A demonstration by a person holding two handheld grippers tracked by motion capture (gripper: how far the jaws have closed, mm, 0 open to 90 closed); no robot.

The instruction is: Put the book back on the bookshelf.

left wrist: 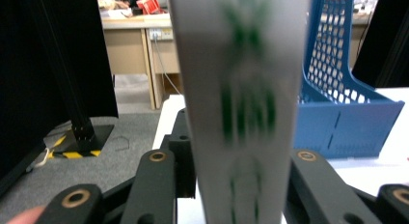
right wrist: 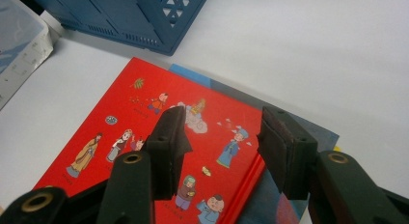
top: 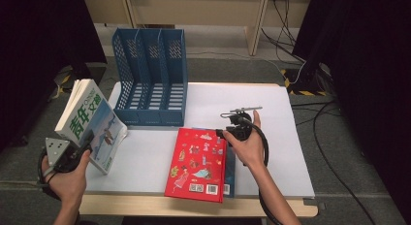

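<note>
Your left gripper [top: 82, 146] clamps the white magazine [top: 92, 122] upright at the table's [top: 271, 118] left edge. Right gripper [right wrist: 222, 142] gapes over the red book [top: 196, 164]: stiff, glossy hardback; take its spine edge.

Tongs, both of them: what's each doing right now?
Left tongs: closed on the white book with green lettering, holding it tilted up.
Right tongs: open above the red book, gripping nothing.
</note>
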